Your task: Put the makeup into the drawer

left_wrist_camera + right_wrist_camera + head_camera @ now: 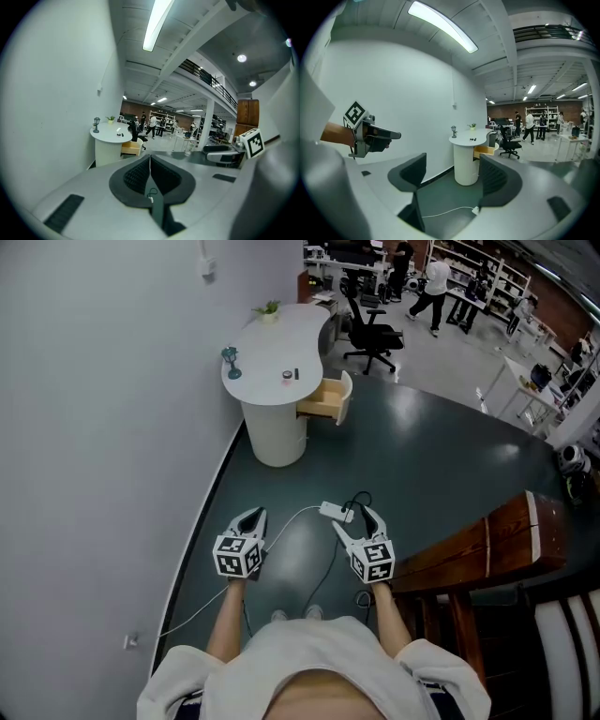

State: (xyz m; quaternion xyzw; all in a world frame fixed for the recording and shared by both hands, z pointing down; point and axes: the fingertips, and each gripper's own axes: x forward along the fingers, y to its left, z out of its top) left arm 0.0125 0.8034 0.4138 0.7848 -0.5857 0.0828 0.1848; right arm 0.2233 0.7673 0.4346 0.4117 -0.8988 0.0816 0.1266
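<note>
The makeup, a small pinkish pot (287, 376) and a dark tube (296, 374), lies on a white round table (272, 343) far ahead of me, and shows as small dark items (472, 138) in the right gripper view. Under the tabletop a light wooden drawer (328, 397) stands pulled out to the right. Both grippers hang low over the dark floor, far from the table. My left gripper (251, 514) is shut with its pads (143, 173) pressed together and nothing in them. My right gripper (356, 519) is open and empty, its dark pads (499, 180) wide apart.
A small lamp figurine (231, 362) and a potted plant (268, 309) also stand on the table. A black office chair (373, 334) is just beyond the drawer. A white power strip (335, 512) with its cable lies on the floor between the grippers. A wooden counter (478, 545) is at my right, a wall at my left.
</note>
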